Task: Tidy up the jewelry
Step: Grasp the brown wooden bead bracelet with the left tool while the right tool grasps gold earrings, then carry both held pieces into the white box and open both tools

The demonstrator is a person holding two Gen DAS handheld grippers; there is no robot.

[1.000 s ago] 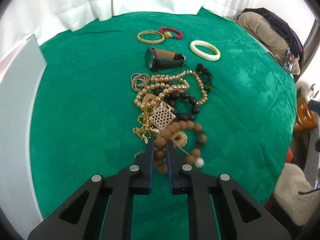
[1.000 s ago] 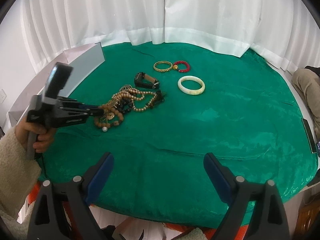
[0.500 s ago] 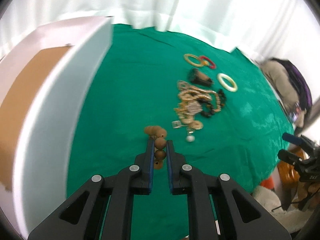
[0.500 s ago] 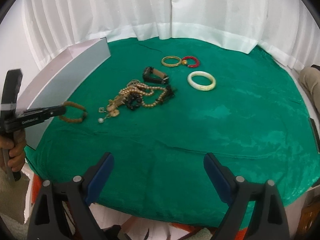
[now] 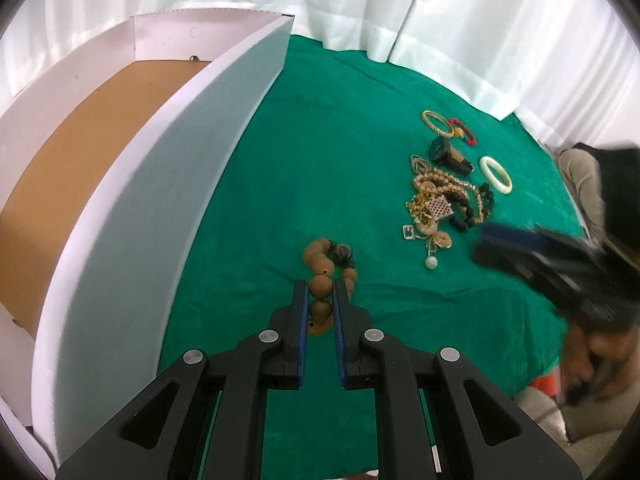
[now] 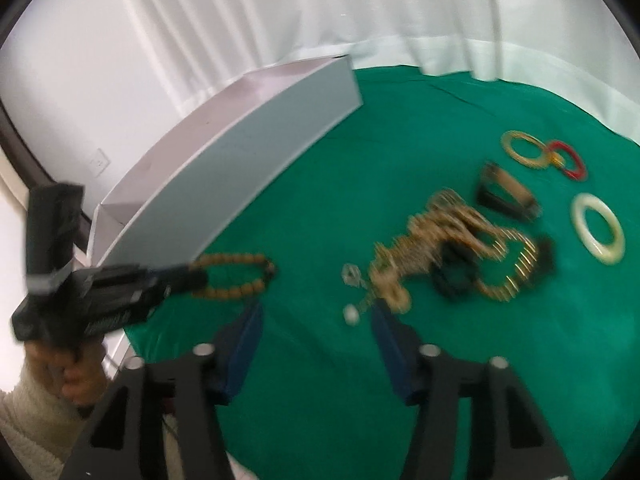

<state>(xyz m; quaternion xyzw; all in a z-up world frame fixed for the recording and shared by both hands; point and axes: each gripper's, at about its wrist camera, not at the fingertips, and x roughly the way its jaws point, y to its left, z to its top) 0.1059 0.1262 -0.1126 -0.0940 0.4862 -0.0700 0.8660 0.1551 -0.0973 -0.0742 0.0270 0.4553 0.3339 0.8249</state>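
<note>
My left gripper (image 5: 320, 286) is shut on a brown wooden bead bracelet (image 5: 322, 286) and holds it above the green cloth, beside the long white wall of an open box (image 5: 160, 184). The same bracelet (image 6: 236, 276) and left gripper (image 6: 192, 276) show in the right wrist view. My right gripper (image 6: 316, 312) is open and empty, just short of the tangled pile of gold and black necklaces (image 6: 452, 256). The pile (image 5: 444, 204) also lies right of centre in the left wrist view, where my right gripper (image 5: 480, 244) is blurred.
Beyond the pile lie a black watch (image 5: 448, 154), a gold bangle (image 5: 438, 122), a red bead bracelet (image 5: 464, 132) and a white bangle (image 5: 496, 168). The box has a brown floor (image 5: 72, 160). White curtains ring the round green table (image 5: 320, 152).
My left gripper pulled the wooden bracelet out of the pile and carried it left, up to the box wall. My right gripper swung left and forward toward the pile.
</note>
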